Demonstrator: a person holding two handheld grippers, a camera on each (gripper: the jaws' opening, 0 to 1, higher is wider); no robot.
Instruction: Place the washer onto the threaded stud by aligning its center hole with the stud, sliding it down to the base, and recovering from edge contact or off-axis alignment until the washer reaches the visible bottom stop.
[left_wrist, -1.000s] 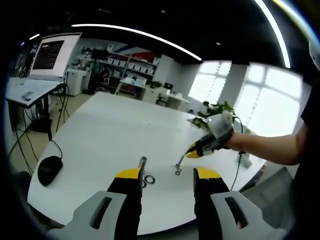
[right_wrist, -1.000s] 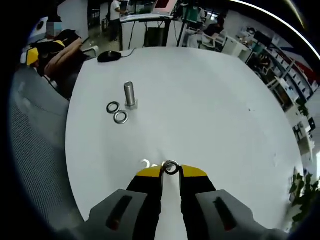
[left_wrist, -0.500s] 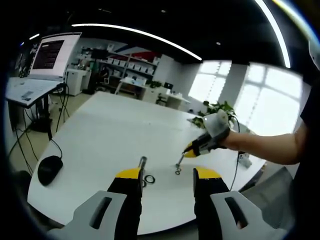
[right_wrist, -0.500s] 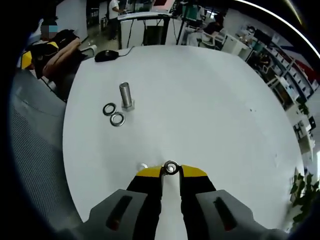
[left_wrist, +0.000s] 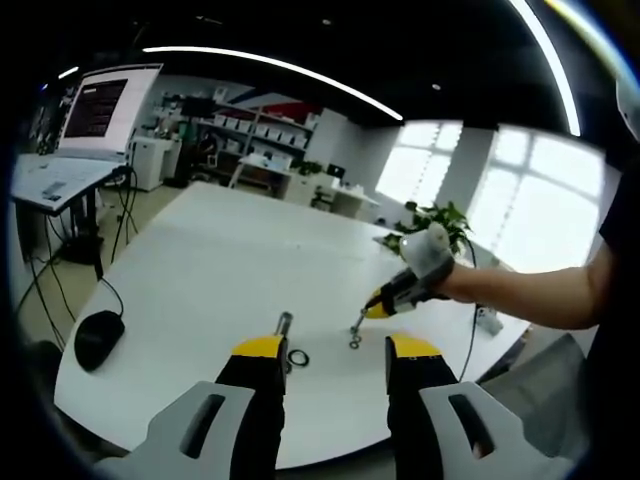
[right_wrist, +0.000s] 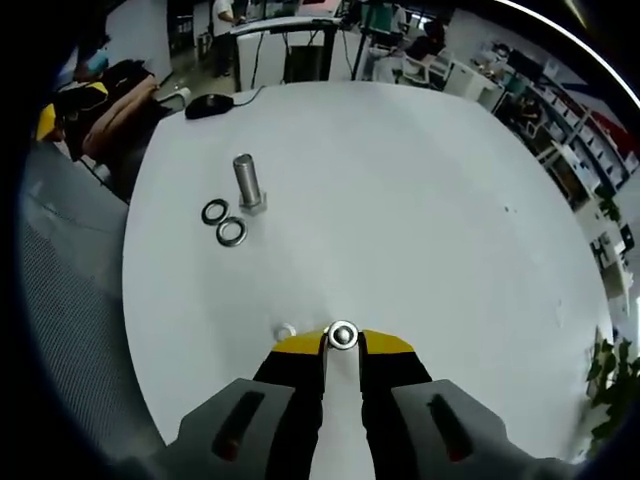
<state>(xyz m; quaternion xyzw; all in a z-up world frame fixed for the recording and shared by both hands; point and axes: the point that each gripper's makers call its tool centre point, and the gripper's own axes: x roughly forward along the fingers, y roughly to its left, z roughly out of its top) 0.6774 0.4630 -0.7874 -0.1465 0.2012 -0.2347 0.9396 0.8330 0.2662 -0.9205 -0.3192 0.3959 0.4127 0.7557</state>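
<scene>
On the white table (right_wrist: 430, 200) a steel threaded stud (right_wrist: 246, 180) stands upright on its hex base. Two loose washers (right_wrist: 232, 233) lie just beside it. My right gripper (right_wrist: 342, 346) is shut on a washer (right_wrist: 342, 335), well short of the stud, and a small ring (right_wrist: 285, 331) lies on the table under its left jaw. In the left gripper view the stud (left_wrist: 284, 325) rises behind my left jaw tip, with a washer (left_wrist: 298, 358) next to it. My left gripper (left_wrist: 335, 350) is open and holds nothing. The right gripper (left_wrist: 372, 308) reaches in from the right.
A black mouse (left_wrist: 98, 338) with its cable lies near the table's rounded edge. Beyond it a laptop (left_wrist: 90, 120) sits on a stand. A potted plant (left_wrist: 430, 218) is at the table's far side. A person's forearm (left_wrist: 540, 295) holds the right gripper.
The right gripper with its washer has drifted a little, so the stud sits slightly higher and further left in its view. The left gripper has stayed put.
</scene>
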